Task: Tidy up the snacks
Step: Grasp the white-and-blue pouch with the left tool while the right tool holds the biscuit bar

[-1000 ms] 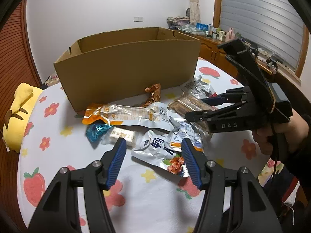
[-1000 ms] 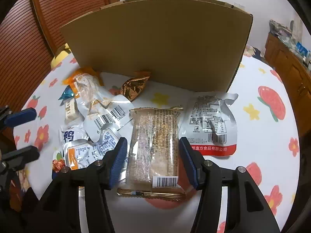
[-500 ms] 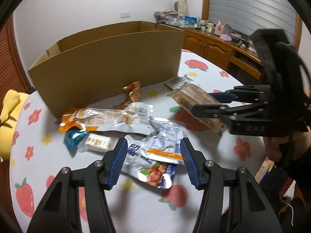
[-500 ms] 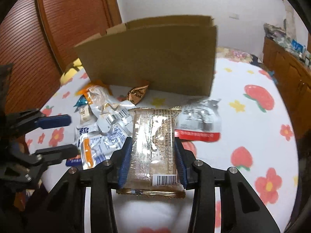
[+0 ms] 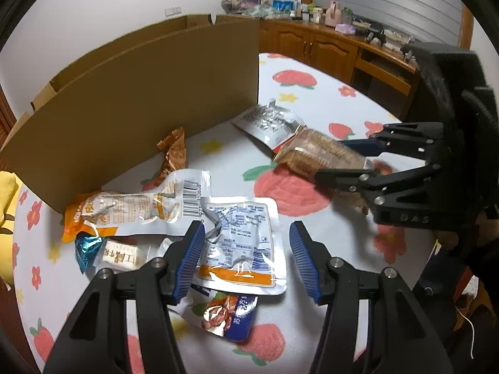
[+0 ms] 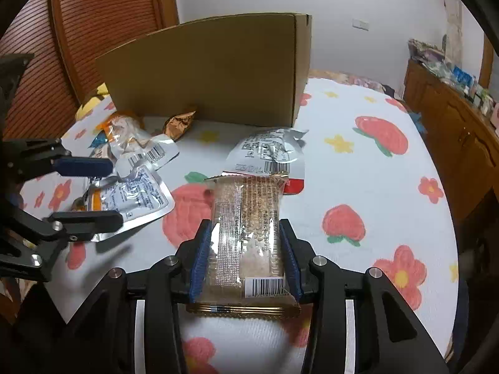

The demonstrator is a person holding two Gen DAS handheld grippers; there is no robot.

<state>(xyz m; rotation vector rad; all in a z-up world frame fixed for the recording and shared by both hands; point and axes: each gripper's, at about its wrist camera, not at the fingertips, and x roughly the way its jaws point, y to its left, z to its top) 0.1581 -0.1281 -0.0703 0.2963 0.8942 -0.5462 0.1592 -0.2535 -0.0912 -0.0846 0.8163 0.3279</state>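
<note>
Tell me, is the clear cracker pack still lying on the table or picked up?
Picked up: the right gripper is shut on the cracker pack, which hangs clear of the tablecloth.

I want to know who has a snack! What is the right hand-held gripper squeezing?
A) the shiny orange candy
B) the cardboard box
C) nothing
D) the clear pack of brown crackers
D: the right hand-held gripper has its blue pads pressed on both sides of the clear cracker pack.

Table (image 6: 358,162), strawberry-print cloth: cardboard box (image 6: 212,68), scattered snack packets (image 5: 240,240) before it.
</note>
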